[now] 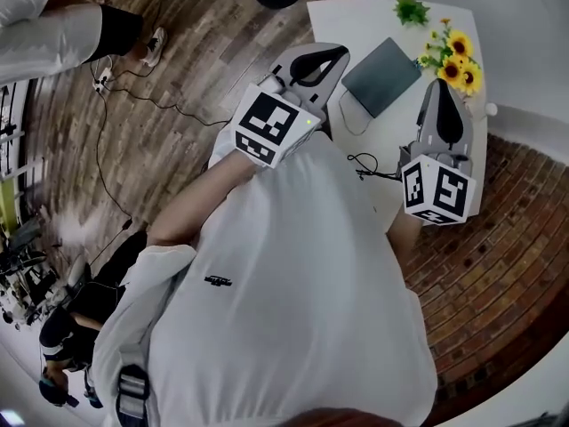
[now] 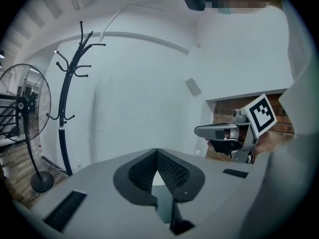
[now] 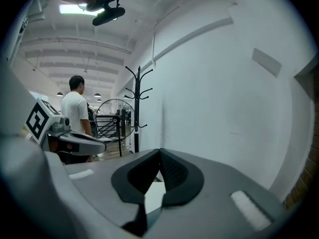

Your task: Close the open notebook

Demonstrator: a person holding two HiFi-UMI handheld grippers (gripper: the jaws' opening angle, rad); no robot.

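Much of the table (image 1: pixel 348 23) is hidden under the wearer's white shirt (image 1: pixel 293 274) in the head view. Neither gripper view shows the tabletop; both look out at a white wall (image 2: pixel 144 88).

The left gripper (image 2: pixel 157 151) has its jaws closed tip to tip with nothing between them. The right gripper (image 3: pixel 160 151) is closed the same way and is also empty. In the head view they sit at upper centre and upper right, each with its marker cube towards the wearer.

The notebook (image 1: pixel 382 76) lies shut between their tips, grey cover up, on the white table. Neither gripper touches it. Sunflowers (image 1: pixel 459 60) stand just right of it at the table's far edge, and a thin black cord (image 1: pixel 366 165) lies nearer the shirt.

Wood floor (image 1: pixel 196 52) fills the upper left and brick floor (image 1: pixel 498 265) the lower right. The left gripper view shows a coat rack (image 2: pixel 75 83) and a fan (image 2: pixel 25 113) at left. In the right gripper view a person (image 3: pixel 75 108) stands at left, back turned.
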